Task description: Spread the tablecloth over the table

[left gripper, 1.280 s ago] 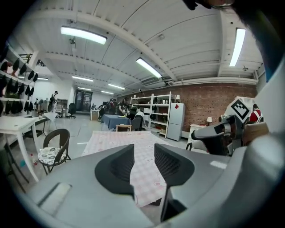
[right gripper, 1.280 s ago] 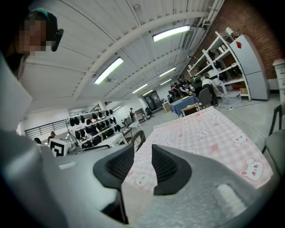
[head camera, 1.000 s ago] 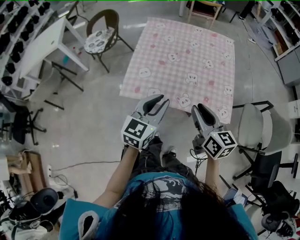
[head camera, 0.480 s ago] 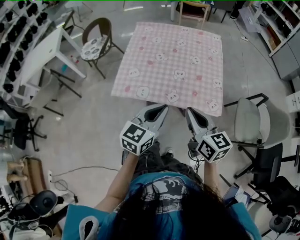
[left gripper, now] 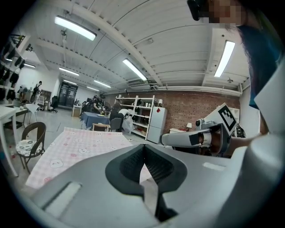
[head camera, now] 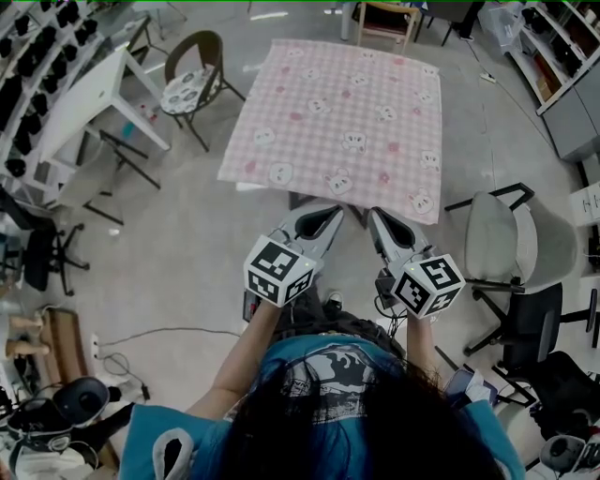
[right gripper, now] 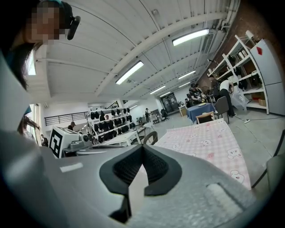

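Observation:
A pink checked tablecloth (head camera: 342,122) with bear prints lies flat over the table, which it hides; its near edge hangs toward me. It also shows ahead in the left gripper view (left gripper: 82,144) and the right gripper view (right gripper: 207,144). My left gripper (head camera: 336,212) and right gripper (head camera: 372,214) are side by side just short of that near edge, pointing at it. The left gripper's (left gripper: 143,147) tips meet, and so do the right gripper's (right gripper: 142,147). Both are shut and I see nothing pinched between them.
A round chair with a cushion (head camera: 197,70) stands left of the table, beside a white desk (head camera: 89,94). A grey office chair (head camera: 502,248) is near the cloth's right corner. A wooden chair (head camera: 384,14) stands at the far side. Cables (head camera: 141,337) lie on the floor.
Both grippers stood open at the cloth's near edge a second ago and are now shut. They have drawn back slightly, and the cloth sits a little farther from me.

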The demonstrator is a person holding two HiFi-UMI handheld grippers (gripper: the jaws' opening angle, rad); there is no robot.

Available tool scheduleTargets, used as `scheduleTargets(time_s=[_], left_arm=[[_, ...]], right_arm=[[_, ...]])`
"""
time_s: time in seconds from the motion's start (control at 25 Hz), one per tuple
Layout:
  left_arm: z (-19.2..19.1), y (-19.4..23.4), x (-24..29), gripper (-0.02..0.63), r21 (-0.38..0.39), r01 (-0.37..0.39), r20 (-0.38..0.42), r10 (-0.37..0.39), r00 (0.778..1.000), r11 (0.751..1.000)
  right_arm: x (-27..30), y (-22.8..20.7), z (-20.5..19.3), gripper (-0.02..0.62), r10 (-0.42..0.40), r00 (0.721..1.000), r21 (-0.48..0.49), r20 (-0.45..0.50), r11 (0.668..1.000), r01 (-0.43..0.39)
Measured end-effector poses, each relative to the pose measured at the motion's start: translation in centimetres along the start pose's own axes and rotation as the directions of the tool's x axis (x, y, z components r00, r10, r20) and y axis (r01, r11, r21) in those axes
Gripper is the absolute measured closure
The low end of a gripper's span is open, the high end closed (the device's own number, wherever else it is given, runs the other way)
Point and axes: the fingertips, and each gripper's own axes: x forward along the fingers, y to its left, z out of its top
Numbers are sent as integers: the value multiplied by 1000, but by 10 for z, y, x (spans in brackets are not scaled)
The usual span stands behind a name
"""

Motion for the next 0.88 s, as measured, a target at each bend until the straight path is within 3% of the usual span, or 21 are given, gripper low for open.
scheduleTargets(time_s=[0.32, 0.88], left_arm=[[2, -4, 2, 591, -11, -18, 9, 18, 1000, 1000], [-5, -24, 13, 591, 3, 31, 0, -31, 1000, 1000]], right_arm=[[-6, -1, 0, 595, 1, 1000, -35, -14, 999, -2], [-6, -5, -9, 595, -8, 999, -51, -32, 999, 7]])
